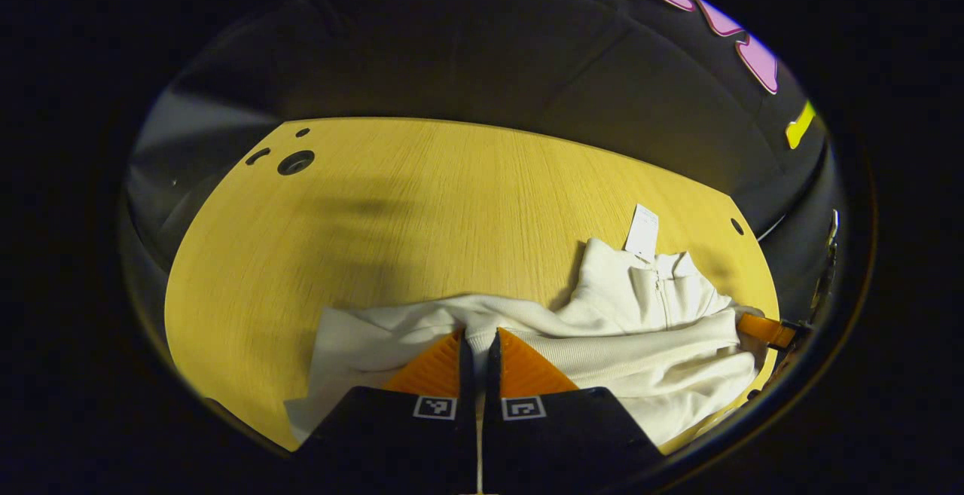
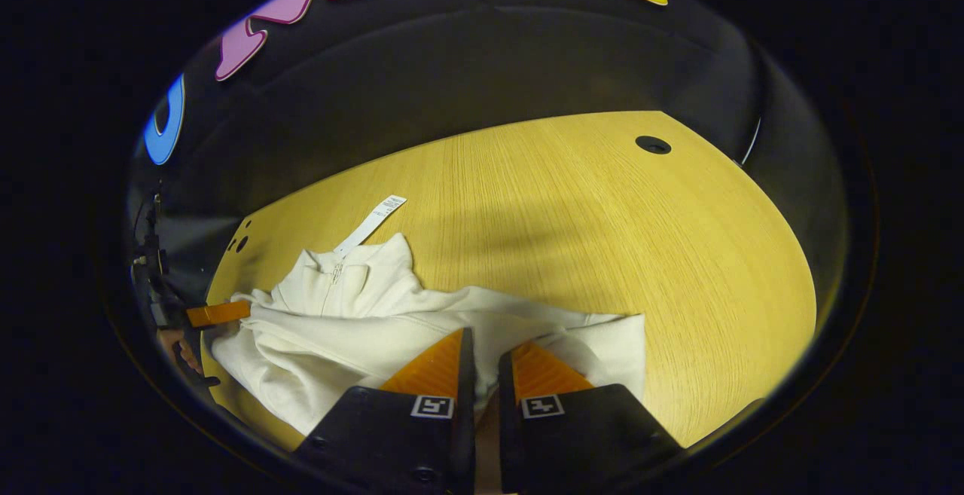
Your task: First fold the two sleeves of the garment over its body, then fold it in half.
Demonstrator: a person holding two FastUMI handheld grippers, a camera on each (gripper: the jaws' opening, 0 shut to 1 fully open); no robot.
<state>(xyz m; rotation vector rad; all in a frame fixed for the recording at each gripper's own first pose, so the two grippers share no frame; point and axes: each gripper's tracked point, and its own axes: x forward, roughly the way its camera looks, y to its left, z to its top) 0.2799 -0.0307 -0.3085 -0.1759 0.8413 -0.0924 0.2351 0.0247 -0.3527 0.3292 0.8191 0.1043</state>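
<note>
Both tools are working low over the wooden surface, where a cream zip-neck garment is lying bunched, its collar and a paper tag pointing away from the person. The left tool is sitting with its fingers drawn nearly together, and a ridge of the knit seems to be running into the narrow gap right at its tips, so it looks to be pinching cloth, though I cannot be sure how firmly. The right tool is likewise almost closed just over the fabric's near edge; whether it is gripping anything I cannot tell. The garment is looking soft, light and floppy, likely to sag and crease when lifted, so a hold at a cuff or a hem corner would probably serve best. No containers are standing anywhere ahead of either tool.
</note>
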